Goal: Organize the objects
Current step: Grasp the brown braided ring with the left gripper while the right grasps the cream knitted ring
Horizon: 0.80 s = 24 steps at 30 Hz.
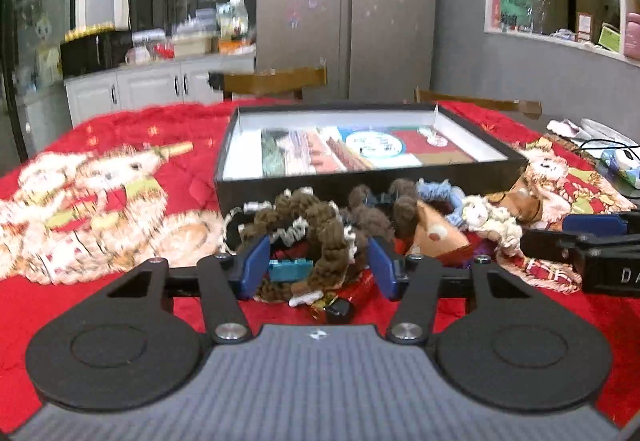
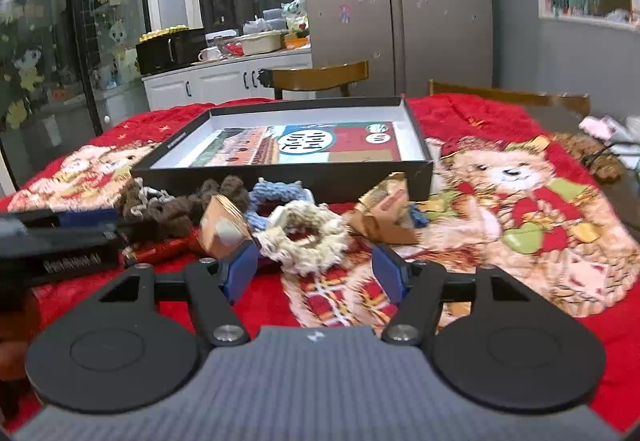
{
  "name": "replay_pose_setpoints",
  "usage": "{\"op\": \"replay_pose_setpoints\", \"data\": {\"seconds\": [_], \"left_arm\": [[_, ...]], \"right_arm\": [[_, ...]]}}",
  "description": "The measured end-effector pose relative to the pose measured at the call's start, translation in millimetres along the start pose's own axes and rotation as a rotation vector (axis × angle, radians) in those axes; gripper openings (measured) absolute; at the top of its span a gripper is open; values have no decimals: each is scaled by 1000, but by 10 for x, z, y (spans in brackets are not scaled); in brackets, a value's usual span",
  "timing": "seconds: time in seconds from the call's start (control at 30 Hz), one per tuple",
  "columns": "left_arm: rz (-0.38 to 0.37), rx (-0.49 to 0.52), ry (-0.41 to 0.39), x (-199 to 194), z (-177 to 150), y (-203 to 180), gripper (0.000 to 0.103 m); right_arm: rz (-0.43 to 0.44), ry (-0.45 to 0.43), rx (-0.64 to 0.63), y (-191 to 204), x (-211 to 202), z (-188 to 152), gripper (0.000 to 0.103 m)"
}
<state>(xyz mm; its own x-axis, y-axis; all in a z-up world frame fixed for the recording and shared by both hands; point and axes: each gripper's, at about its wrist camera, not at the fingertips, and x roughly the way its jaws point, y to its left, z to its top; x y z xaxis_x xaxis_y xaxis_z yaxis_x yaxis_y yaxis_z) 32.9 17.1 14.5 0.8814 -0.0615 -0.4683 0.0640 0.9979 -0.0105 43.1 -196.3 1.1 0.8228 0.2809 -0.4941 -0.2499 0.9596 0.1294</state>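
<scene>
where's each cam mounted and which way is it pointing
Left wrist: on the left tongs, looking forward and down at a brown scrunchie; the right tongs show at right.
Right wrist: on the right tongs, facing a cream scrunchie; the left tongs show at left.
Shared: black box, red cloth.

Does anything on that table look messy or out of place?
Yes. Scrunchies and small trinkets lie jumbled on the red cloth in front of the black box, none inside it yet. Nothing looks spilled or broken.
</scene>
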Motion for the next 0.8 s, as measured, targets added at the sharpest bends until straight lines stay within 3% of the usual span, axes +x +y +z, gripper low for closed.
{"op": "replay_pose_setpoints", "data": {"seconds": [0.07, 0.37, 0.57, 0.8], "left_arm": [[-17, -19, 24, 58, 14, 31, 51], [-69, -59, 42, 143, 16, 103, 51], [-111, -74, 44, 137, 1, 128, 18], [-87, -89, -7, -7, -36, 152, 16]], "right_arm": [[38, 21, 42, -16, 58, 39, 68], [32, 65, 124, 2, 326, 0, 56], [26, 60, 184, -102, 304, -68, 35], [11, 53, 221, -178, 249, -74, 21]]}}
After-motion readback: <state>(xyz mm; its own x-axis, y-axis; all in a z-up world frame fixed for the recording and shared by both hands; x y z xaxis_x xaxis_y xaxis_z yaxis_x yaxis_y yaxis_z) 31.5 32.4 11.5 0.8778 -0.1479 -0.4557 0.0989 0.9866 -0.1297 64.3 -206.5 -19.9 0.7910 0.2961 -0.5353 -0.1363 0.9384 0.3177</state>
